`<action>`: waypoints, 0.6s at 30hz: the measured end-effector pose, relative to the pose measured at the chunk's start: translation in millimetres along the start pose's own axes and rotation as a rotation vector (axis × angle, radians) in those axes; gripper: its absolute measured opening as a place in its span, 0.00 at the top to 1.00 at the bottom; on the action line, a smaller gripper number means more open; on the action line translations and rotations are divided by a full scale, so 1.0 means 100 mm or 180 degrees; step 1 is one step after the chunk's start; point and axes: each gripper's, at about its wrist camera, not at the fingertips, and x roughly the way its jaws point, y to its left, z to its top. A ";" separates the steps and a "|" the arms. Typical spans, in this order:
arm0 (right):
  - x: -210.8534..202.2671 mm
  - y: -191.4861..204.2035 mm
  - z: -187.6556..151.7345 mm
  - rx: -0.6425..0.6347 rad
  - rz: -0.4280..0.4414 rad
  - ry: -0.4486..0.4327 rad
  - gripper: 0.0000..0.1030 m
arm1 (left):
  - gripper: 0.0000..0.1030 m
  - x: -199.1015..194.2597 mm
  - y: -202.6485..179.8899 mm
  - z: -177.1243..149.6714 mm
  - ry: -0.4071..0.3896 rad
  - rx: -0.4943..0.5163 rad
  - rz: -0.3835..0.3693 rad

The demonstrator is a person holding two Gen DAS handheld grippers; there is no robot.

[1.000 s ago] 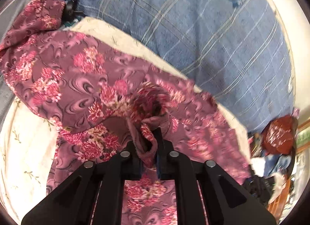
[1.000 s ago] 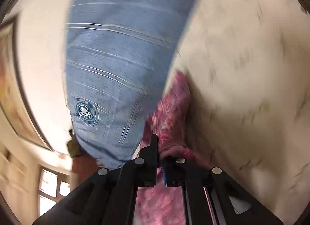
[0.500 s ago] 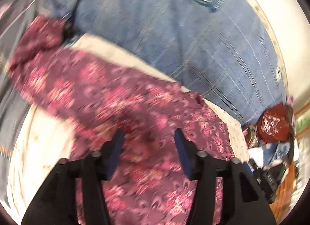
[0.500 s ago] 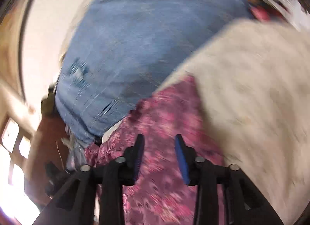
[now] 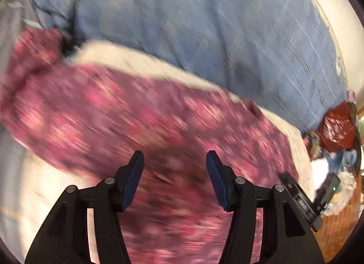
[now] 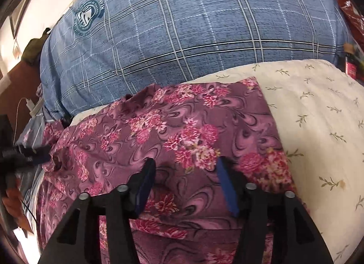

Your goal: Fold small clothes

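1. Currently, left wrist view, blurred: left gripper [image 5: 174, 160] hovers over the floral garment [image 5: 136, 123], jaws open, empty; the garment's long axis runs upper-left to lower-right.
2. Right wrist view: right gripper [image 6: 184, 168], jaws open, sits above the garment [image 6: 173, 127], which lies on the cream bedsheet [image 6: 318, 109] before the blue plaid pillow [image 6: 193, 25].

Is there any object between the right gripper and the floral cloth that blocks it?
Nothing visible does. The right gripper is open directly above the floral cloth, which lies on the cream pillow. The blue plaid pillow is behind the cloth, not in the way.
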 end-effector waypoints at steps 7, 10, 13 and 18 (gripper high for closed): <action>0.00 0.03 0.00 -0.0037 0.0041 -0.0018 0.36 | 0.29 -0.08 1.09 0.73 -0.0011 -0.0247 0.1240; 0.00 0.04 -0.01 -0.0035 0.0066 -0.0025 0.34 | 0.29 0.00 1.51 0.86 0.0106 -0.0774 0.1127; 0.00 0.04 -0.01 -0.0043 0.0091 -0.0024 0.32 | 0.29 0.10 1.85 0.86 0.0076 -0.1453 0.0670; 0.00 0.03 -0.01 -0.0036 0.0145 -0.0026 0.28 | 0.29 0.31 2.08 0.84 -0.0059 -0.2008 0.0515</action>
